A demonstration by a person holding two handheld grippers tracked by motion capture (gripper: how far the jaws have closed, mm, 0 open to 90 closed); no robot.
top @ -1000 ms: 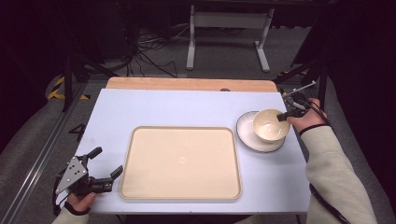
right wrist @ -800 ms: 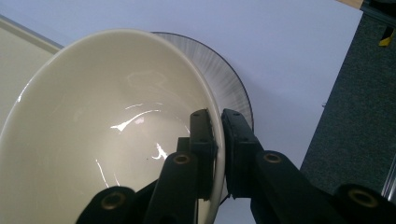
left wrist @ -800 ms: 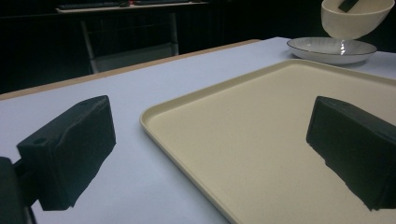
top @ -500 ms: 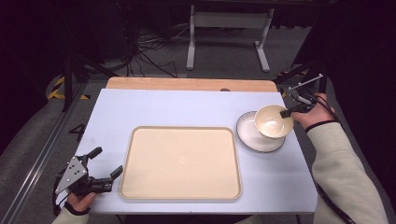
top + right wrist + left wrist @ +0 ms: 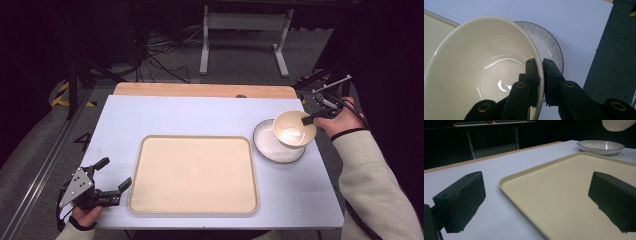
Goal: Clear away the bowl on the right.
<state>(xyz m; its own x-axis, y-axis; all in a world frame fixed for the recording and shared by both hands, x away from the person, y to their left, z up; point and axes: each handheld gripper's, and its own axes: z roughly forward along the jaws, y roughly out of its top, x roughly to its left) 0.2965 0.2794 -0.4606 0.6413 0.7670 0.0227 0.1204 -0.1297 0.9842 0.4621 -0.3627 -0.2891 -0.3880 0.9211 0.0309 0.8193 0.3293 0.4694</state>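
Observation:
A cream bowl hangs in the air above a white dark-rimmed plate at the table's right side. My right gripper is shut on the bowl's right rim, one jaw inside and one outside, with the plate below. A large cream tray lies empty in the middle of the table. My left gripper rests open at the tray's front left corner, with nothing between its jaws. In the left gripper view the tray stretches ahead, with the plate and the bowl's underside beyond it.
The table top is pale blue with a wooden strip along the far edge. A metal frame and cables stand on the dark floor behind. The person's right sleeve runs along the table's right edge.
My right gripper has lifted the bowl up off the plate. The left gripper has stayed where it was.

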